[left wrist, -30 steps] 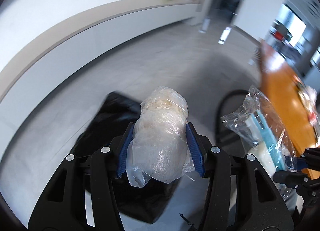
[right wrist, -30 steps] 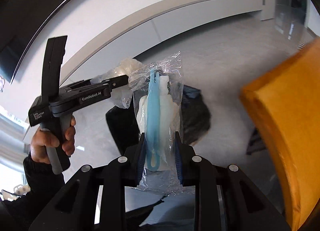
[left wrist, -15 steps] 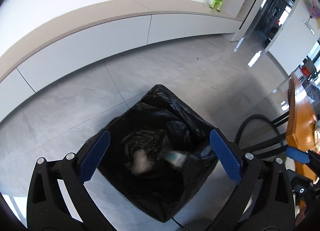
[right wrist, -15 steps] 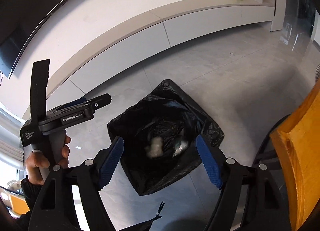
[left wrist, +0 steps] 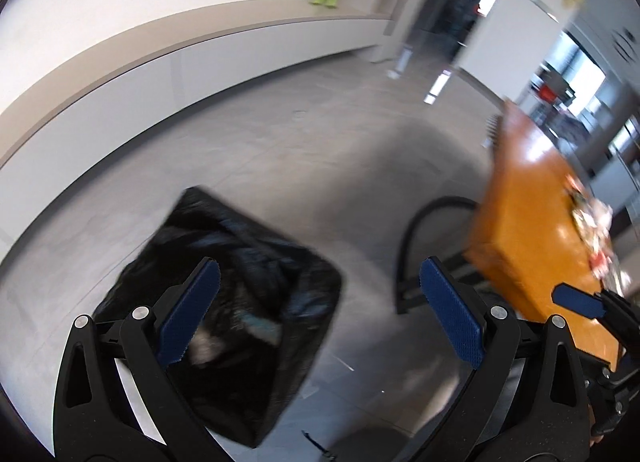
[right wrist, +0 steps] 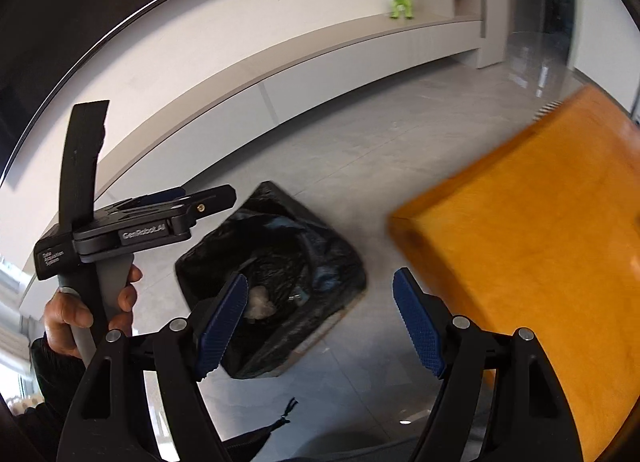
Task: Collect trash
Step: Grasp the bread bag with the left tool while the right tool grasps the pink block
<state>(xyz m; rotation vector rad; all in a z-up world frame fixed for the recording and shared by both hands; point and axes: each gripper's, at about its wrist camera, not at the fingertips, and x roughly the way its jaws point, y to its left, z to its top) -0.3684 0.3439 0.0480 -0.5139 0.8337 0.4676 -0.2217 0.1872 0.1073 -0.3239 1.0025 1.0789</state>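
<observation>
Crinkled glossy black plastic lines the trash bin (right wrist: 276, 262); the orange wooden table (right wrist: 540, 229) looks smooth, the grey floor tiles (left wrist: 304, 149) faintly polished.

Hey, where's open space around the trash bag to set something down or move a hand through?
Bare floor lies between the black trash bag and the low white cabinet. The orange table crowds the bag's right side.
</observation>
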